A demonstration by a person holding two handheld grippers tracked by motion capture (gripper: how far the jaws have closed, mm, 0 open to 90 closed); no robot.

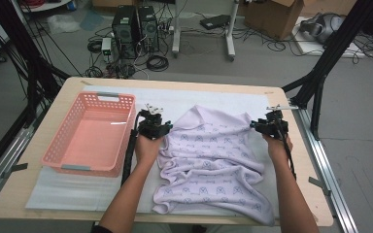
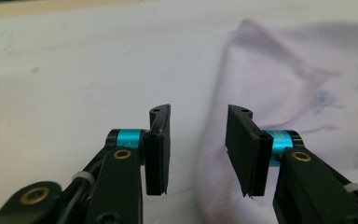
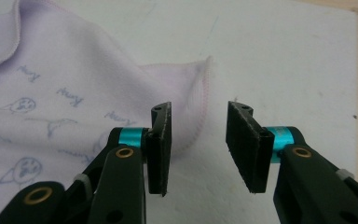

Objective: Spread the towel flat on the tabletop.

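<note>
A pale lilac cloth (image 1: 209, 150) with small printed figures lies rumpled on the white mat (image 1: 213, 99). My left gripper (image 1: 158, 124) hovers at the cloth's upper left edge. Seen from the left gripper view, its jaws (image 2: 198, 140) stand apart, with a raised fold of the cloth (image 2: 279, 79) beyond and under the gap, and no pad presses on it. My right gripper (image 1: 266, 124) is at the cloth's upper right corner. Its own view has the jaws (image 3: 198, 140) apart, the hemmed cloth corner (image 3: 200, 79) just ahead of the left pad and bare mat in the gap.
A pink plastic basket (image 1: 109, 97) with nothing in it stands on the mat left of the left hand. The wooden table edge (image 1: 175, 82) runs along the far side. Black frame posts flank the table; cables, computer towers and boxes lie on the floor beyond.
</note>
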